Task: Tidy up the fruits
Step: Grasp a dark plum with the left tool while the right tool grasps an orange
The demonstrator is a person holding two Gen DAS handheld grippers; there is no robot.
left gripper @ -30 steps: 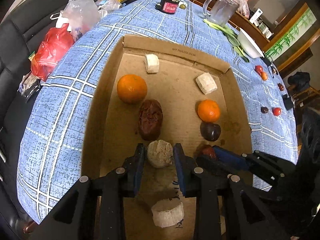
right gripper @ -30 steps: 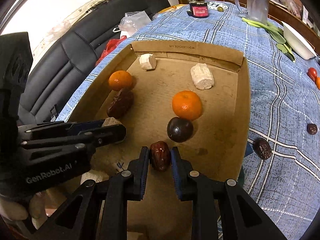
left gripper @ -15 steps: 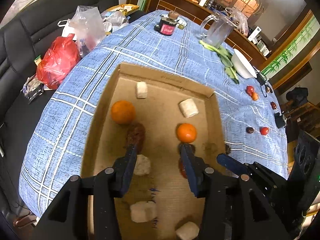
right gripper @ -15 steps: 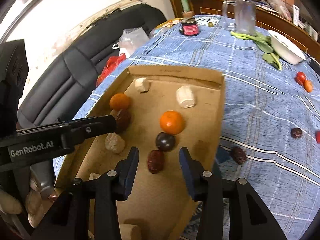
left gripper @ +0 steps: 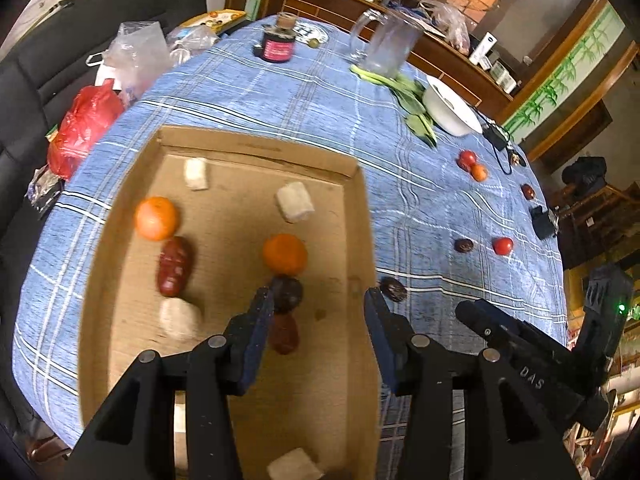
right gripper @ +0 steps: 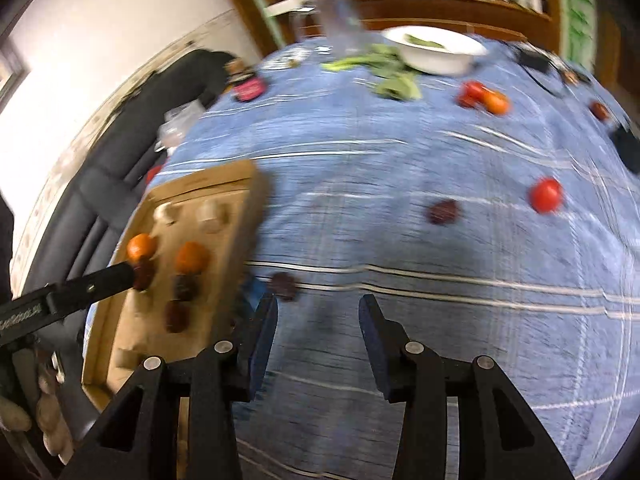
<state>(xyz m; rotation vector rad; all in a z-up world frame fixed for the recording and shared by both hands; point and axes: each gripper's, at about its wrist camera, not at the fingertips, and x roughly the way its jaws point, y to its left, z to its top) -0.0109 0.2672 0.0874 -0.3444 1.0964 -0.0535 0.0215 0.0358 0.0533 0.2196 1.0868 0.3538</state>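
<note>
1. Both grippers have let go since a second ago: the left gripper point(left gripper: 318, 300) has released the pale cake point(left gripper: 179, 319) and drawn back, and the right gripper point(right gripper: 318, 312) has left the red date point(left gripper: 283, 332) in the cardboard tray point(left gripper: 362, 240) and swung out over the blue checked tablecloth point(right gripper: 400, 240).
2. Left tongs stand partly apart with nothing between the pads, hanging above the tray's right-hand rim.
3. Right tongs stand partly apart too, empty, above bare cloth; that view is blurred.
4. Inside the tray, seen from the left wrist, two rows run toward 12 o'clock. The left row has the pale cake, a large red date point(left gripper: 175, 266) touching it, and an orange point(left gripper: 156, 217).
5. The right row has the red date, a dark plum point(left gripper: 287, 293) and a second orange point(left gripper: 285, 253), each touching the next.
6. Two more pale cakes point(left gripper: 294, 201) lie near the far wall.
7. Loose fruit waits on the cloth: a dark date point(right gripper: 284, 286) just beside the tray at 11 o'clock from the right tongs, another dark fruit point(right gripper: 442, 211) at 1 o'clock, and a tomato point(right gripper: 546, 195) farther at 2 o'clock.
8. A white bowl point(right gripper: 434, 54) sits near the far edge.
</note>
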